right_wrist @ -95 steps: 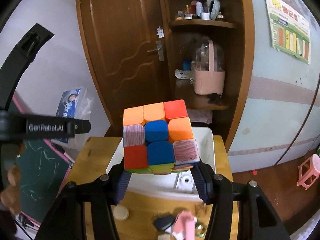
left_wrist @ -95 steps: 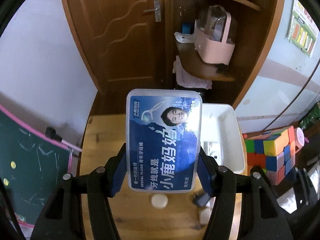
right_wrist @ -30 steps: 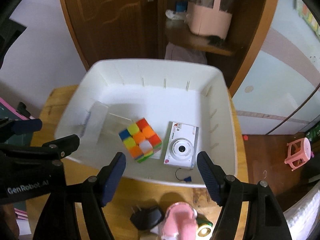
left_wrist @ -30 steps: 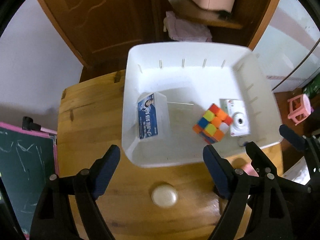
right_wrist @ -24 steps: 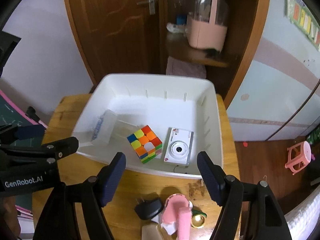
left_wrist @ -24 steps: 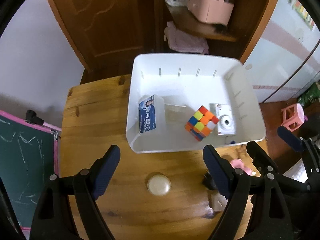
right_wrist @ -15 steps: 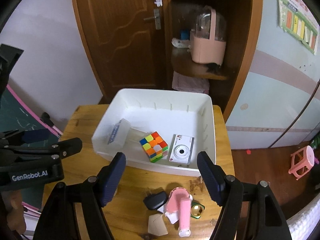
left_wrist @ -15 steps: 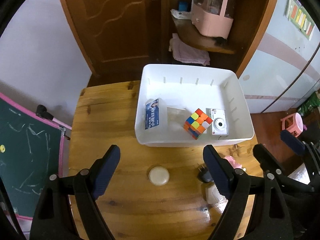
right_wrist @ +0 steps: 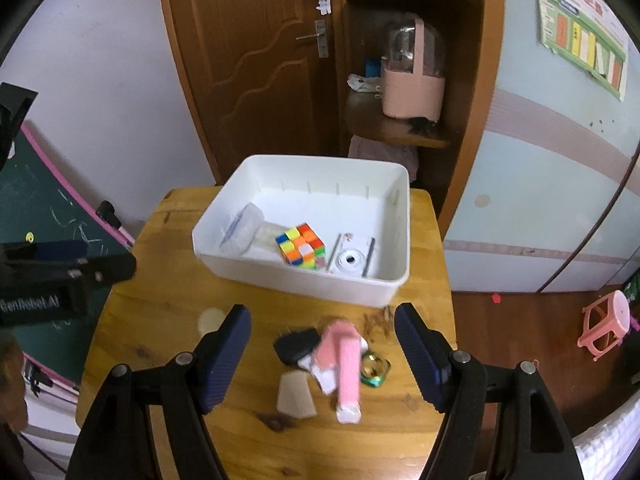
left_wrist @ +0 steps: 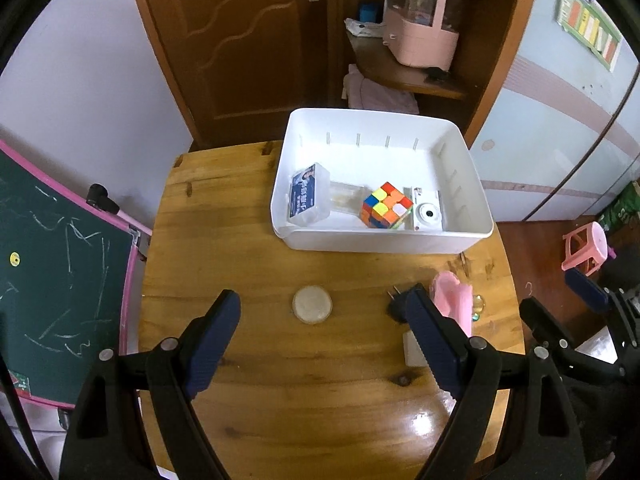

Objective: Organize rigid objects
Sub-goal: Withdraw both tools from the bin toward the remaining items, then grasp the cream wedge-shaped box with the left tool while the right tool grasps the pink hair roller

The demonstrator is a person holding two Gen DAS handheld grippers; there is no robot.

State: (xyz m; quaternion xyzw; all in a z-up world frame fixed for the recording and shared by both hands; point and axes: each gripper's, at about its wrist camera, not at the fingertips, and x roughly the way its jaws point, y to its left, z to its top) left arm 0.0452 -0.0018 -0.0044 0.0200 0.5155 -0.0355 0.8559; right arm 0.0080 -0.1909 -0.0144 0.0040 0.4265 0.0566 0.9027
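From the left wrist, the left gripper [left_wrist: 322, 320] hangs wide and empty over the desk [left_wrist: 248, 264]; the white bin [left_wrist: 384, 242] at the far edge holds the floss box [left_wrist: 308, 196], puzzle cube [left_wrist: 386, 205] and camera [left_wrist: 428, 212] in a row. From the right wrist, the right gripper [right_wrist: 323, 332] gapes empty above a black plug [right_wrist: 297, 345] and pink object [right_wrist: 343, 360] near the desk's right edge.

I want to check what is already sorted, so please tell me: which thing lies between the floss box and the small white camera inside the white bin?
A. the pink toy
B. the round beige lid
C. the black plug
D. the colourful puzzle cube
D: in the white bin, the colourful puzzle cube sits with the floss box on one side and the small white camera on the other.
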